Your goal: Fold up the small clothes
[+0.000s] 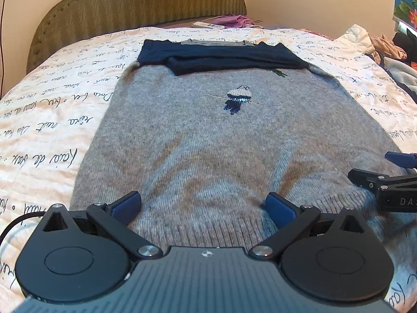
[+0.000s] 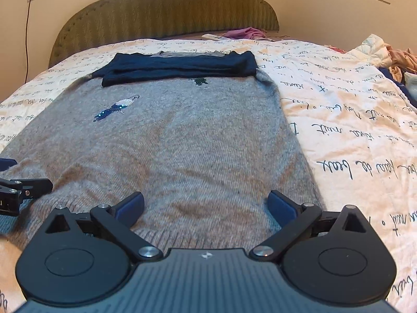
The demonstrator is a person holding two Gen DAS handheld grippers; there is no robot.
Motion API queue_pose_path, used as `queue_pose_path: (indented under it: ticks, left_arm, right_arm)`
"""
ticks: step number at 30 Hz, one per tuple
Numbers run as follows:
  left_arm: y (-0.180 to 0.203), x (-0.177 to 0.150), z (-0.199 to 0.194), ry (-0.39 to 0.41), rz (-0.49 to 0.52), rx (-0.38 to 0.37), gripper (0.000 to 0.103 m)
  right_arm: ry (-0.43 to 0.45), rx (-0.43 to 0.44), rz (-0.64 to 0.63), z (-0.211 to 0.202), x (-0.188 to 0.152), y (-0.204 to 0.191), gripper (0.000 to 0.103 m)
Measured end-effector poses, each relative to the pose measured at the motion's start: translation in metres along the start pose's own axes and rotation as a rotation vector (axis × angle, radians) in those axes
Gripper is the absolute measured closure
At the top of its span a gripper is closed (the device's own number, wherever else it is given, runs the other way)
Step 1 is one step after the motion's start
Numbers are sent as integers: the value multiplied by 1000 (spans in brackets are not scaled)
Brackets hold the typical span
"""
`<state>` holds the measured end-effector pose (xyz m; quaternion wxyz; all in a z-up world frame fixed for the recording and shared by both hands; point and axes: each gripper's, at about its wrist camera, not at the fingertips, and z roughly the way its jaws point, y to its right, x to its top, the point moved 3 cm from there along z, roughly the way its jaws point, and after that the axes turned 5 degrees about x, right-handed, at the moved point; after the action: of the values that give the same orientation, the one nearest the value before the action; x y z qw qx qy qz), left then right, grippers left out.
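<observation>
A grey knit sweater (image 1: 208,135) lies flat on the bed, hem towards me, with a small embroidered figure (image 1: 238,99) on its chest. Its navy sleeves (image 1: 221,57) are folded across the top. It also shows in the right wrist view (image 2: 182,135), with the sleeves (image 2: 179,69) across the far end. My left gripper (image 1: 203,208) is open and empty over the hem's left part. My right gripper (image 2: 206,208) is open and empty over the hem's right part. The right gripper (image 1: 391,180) shows at the left view's right edge; the left gripper (image 2: 18,182) shows at the right view's left edge.
The bed has a cream cover with black script (image 1: 52,109) and a green padded headboard (image 1: 135,7). A pile of clothes (image 2: 391,57) lies at the bed's right side. A pink cloth (image 2: 245,33) and a white remote (image 2: 212,37) lie by the headboard.
</observation>
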<state>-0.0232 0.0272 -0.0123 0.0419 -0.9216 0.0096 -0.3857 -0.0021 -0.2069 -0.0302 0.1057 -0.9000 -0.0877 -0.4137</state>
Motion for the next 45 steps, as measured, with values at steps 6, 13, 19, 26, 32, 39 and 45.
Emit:
queue_pose_path:
  ticks: [6, 13, 19, 26, 32, 39, 45]
  left_arm:
    - [0, -17, -5, 84, -4, -9, 0]
    - [-1, -18, -7, 96, -11, -18, 0]
    - [-2, -19, -8, 101, -8, -25, 0]
    - [-2, -19, -7, 102, -13, -38, 0]
    - [-2, -20, -8, 103, -9, -37, 0]
    - [-1, -20, -8, 101, -3, -28, 0]
    - [0, -22, -13, 95, 4, 1, 0]
  right_arm:
    - [39, 50, 31, -4, -8, 7, 0]
    - [41, 26, 9, -5, -9, 2, 0]
    - [41, 20, 6, -5, -10, 2, 0]
    - [39, 21, 8, -3, -9, 2, 0]
    - [40, 17, 5, -4, -10, 2, 0]
    - [45, -5, -5, -11, -16, -3, 0]
    - [62, 0, -3, -27, -31, -4, 0]
